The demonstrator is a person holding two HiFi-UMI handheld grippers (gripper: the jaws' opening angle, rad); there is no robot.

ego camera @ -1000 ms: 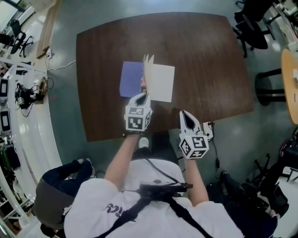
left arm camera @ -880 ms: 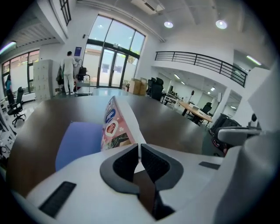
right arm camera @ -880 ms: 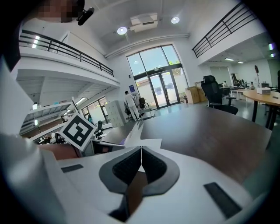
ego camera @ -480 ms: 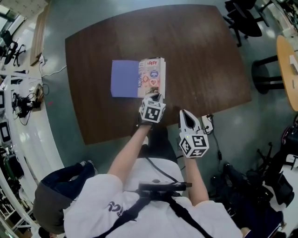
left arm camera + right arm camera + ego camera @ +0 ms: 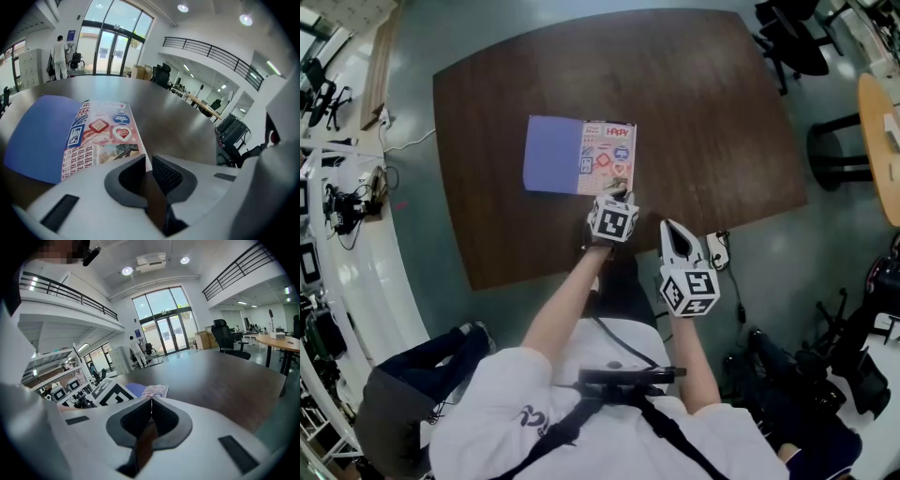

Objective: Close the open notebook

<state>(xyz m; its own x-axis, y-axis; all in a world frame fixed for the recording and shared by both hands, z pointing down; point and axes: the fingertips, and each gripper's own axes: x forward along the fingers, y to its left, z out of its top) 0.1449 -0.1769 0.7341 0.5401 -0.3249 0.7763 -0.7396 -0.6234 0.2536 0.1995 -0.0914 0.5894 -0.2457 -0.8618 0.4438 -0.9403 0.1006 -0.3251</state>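
1. The notebook (image 5: 608, 159) lies flat on the dark wooden table (image 5: 722, 112), toward its left half, with the sticker-printed cover face up. A plain purple panel (image 5: 553, 155) lies flat against its left edge.
2. The left gripper (image 5: 146, 159) points down at the notebook's near right corner. Its jaws are almost together and look to be pinching the thin edge of the cover there, though the view past the pads is too tight to be sure.
3. The right gripper (image 5: 150, 400) hangs off the table's near edge, well apart from the notebook, with its jaws pressed together on nothing.
4. The step in hand, as I judge it, is laying the cover down and letting go. To do it well:
   - part the jaws fully before drawing back, so the cover is not dragged or lifted again;
   - withdraw low and straight toward the body;
   - check that the cover lies flat and does not spring up.
5. Count: one notebook, one purple panel, one table, two grippers.
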